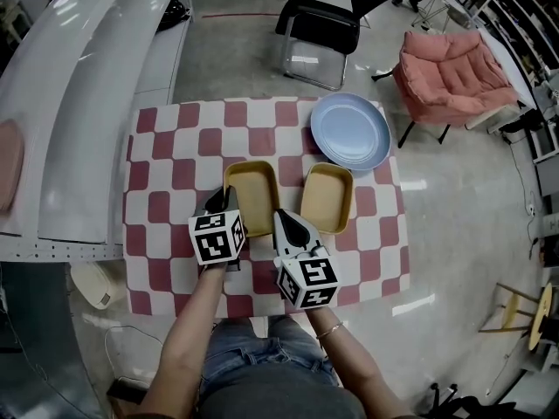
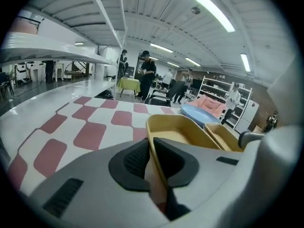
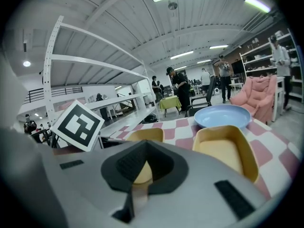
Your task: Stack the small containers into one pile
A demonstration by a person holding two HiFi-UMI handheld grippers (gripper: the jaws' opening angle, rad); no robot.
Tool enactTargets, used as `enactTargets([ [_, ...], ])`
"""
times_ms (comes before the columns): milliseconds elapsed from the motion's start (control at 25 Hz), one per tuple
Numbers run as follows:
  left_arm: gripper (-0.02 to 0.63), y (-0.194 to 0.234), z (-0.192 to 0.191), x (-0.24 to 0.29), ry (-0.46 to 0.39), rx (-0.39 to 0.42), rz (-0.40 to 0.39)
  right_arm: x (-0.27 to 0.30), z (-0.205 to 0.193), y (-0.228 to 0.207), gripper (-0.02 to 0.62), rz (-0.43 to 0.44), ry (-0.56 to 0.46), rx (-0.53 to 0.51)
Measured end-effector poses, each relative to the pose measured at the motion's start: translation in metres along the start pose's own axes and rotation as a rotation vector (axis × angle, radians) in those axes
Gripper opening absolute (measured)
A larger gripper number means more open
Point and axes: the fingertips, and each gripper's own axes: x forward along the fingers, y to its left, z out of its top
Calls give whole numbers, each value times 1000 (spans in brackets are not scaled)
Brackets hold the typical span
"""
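**Worktop layout.** The worktop (image 1: 166,199) carries a red-and-white checked cover. Two small yellow containers lie on it side by side, apart from each other and open side up. Both are rectangular with rounded corners.

**Left container** (image 1: 251,195) (image 2: 175,129) (image 3: 145,134). In the head view its long axis runs from the person toward the far edge of the worktop, with the far end leaning slightly left. One short end faces the person. Whether its base sits flat on the cover cannot be told.

**Right container** (image 1: 327,197) (image 2: 223,137) (image 3: 228,148). Its long axis also runs near to far, with the far end leaning slightly right, so the gap between the two containers is wider at the far ends. A pale blue plate (image 1: 350,133) (image 2: 199,113) (image 3: 222,115) lies just beyond its far end.

**Left tongs** (image 1: 218,201) (image 2: 152,151). They are clamped on the rim of the left container at its near left corner. The thin yellow wall stands between the two black pads.

**Right tongs** (image 1: 284,221) (image 3: 144,146). The jaws are together at the tips with nothing between them. They sit over the worktop near the gap between the two containers' near ends and point toward the far edge.

**Surroundings.** A black chair (image 1: 319,29) and a pink armchair (image 1: 450,72) stand on the floor beyond the worktop.
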Motion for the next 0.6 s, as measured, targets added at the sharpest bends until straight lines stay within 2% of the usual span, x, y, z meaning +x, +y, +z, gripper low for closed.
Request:
enactTargets([
  [240,37,-8,17,-23,-20,6,-50,-22,7,-1,11,-25,-36,6],
  [600,37,-49,47,-32,-53,87,-145,-53,14,-21,11,-105,-85,12],
])
